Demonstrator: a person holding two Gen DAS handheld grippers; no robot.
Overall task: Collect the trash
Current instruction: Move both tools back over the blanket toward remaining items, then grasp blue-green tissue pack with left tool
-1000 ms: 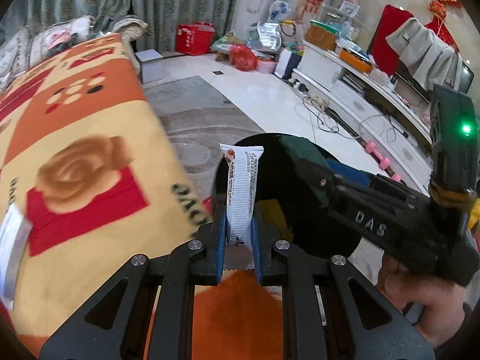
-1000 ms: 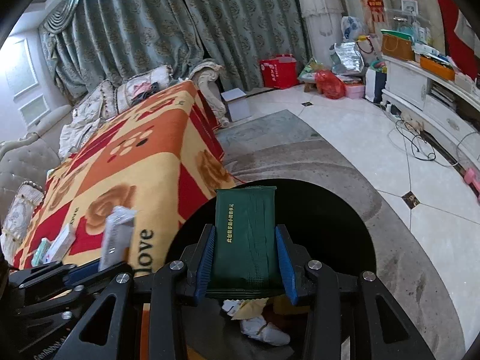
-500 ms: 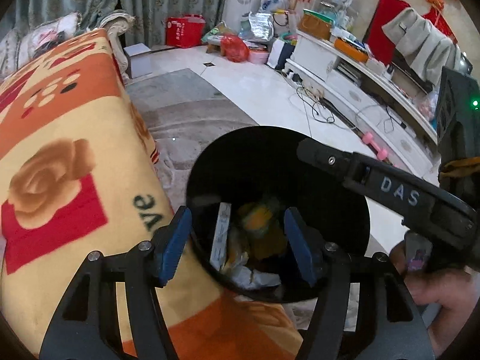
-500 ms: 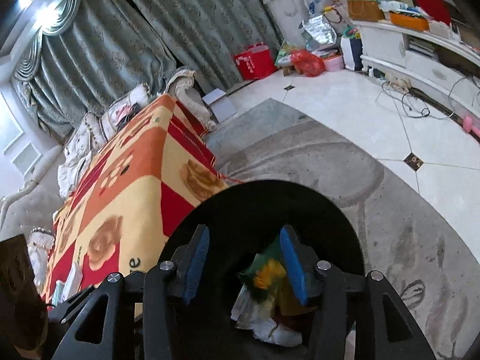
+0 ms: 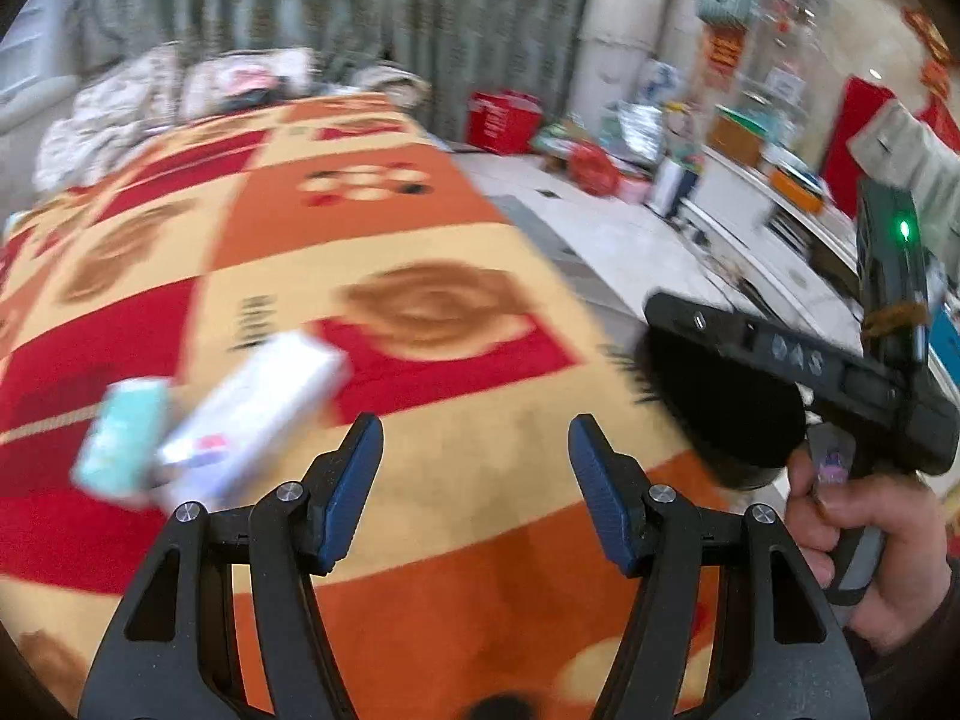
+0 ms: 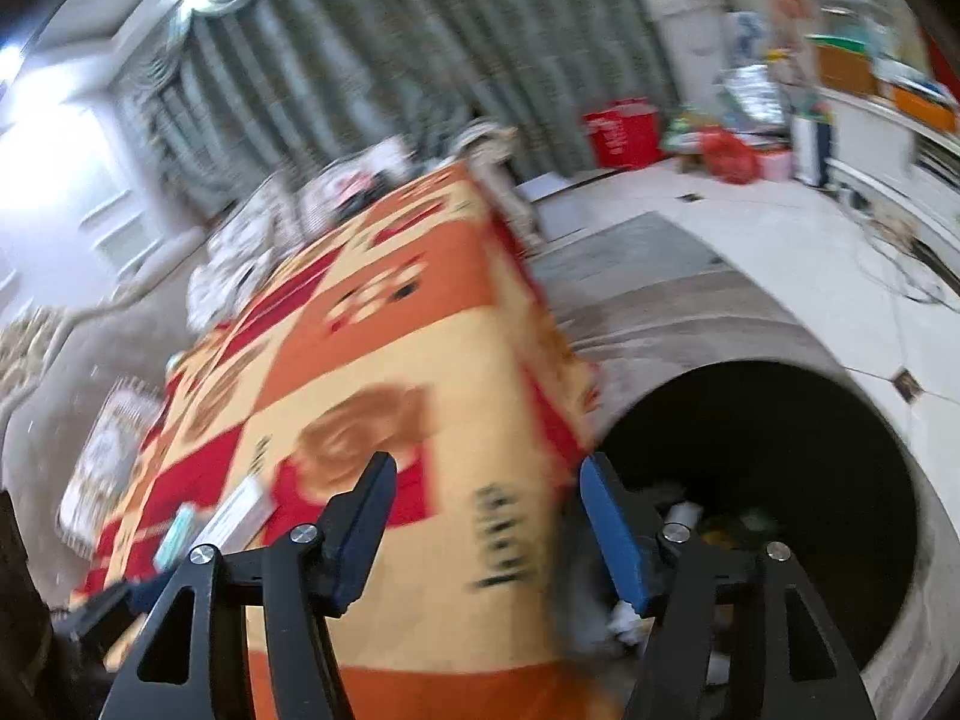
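Observation:
My left gripper is open and empty above the orange, red and yellow tablecloth. A white wrapper and a small teal packet lie on the cloth to its left, blurred. My right gripper is open and empty, straddling the table's edge. The black trash bin stands on the floor to its right, with crumpled trash inside. The right gripper also shows in the left wrist view at the right. The white wrapper and teal packet show in the right wrist view too.
A grey rug and white tiled floor lie beyond the bin. A red box and bags stand by the curtains. A white cabinet runs along the right wall. Cushions lie behind the table.
Both grippers opened and dropped the white wrapper and the green pack into the bin. Both then swung left from the bin toward the table.

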